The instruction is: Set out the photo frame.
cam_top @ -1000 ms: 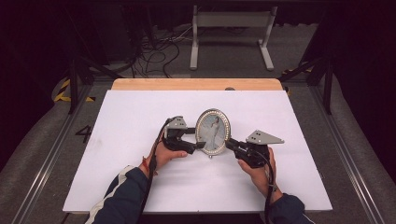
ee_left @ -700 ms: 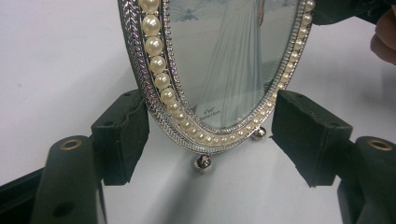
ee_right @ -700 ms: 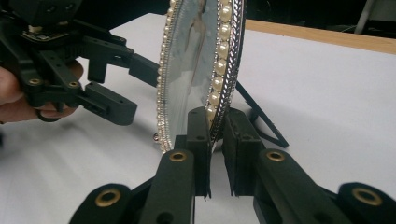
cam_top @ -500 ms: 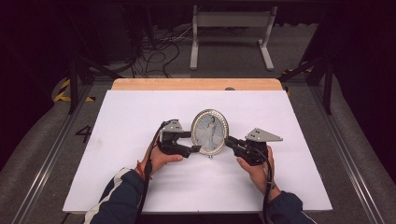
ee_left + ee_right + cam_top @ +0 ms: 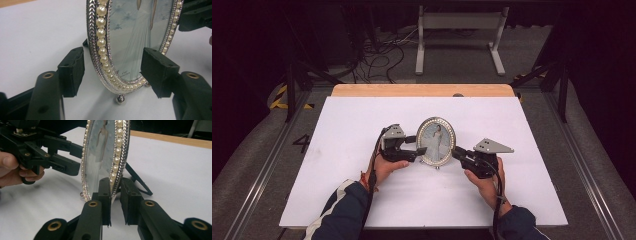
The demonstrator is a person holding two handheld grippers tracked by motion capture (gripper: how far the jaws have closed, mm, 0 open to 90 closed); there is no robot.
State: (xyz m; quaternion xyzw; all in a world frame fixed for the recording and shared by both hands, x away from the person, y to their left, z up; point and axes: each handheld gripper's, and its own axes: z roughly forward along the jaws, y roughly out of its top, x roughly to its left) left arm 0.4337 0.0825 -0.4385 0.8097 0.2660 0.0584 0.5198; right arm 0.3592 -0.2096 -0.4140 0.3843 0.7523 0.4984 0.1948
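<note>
An oval silver photo frame (image 5: 437, 141) ringed with pearls stands upright mid-table on small ball feet. My left gripper (image 5: 421, 147) is at its left edge. In the left gripper view the rim (image 5: 105, 50) passes between the two pads (image 5: 72, 72), and the back pad stands clear of it. These jaws have just been closing and are still open around the frame. My right gripper (image 5: 456, 151) is shut on the frame's right rim; in the right gripper view its pads (image 5: 105, 187) sit on either face of the pearl border (image 5: 117, 160). The left gripper (image 5: 72, 157) shows beyond the frame.
The white tabletop (image 5: 362, 200) has bare room on all sides of the frame. A wooden strip (image 5: 422, 90) runs along its far edge. The frame's black prop leg (image 5: 140, 185) rests on the table behind it. A metal stand (image 5: 459, 30) and cables lie on the floor beyond.
The left gripper's jaws have narrowed around the frame's left edge. Both hands and the frame stay where they were.
</note>
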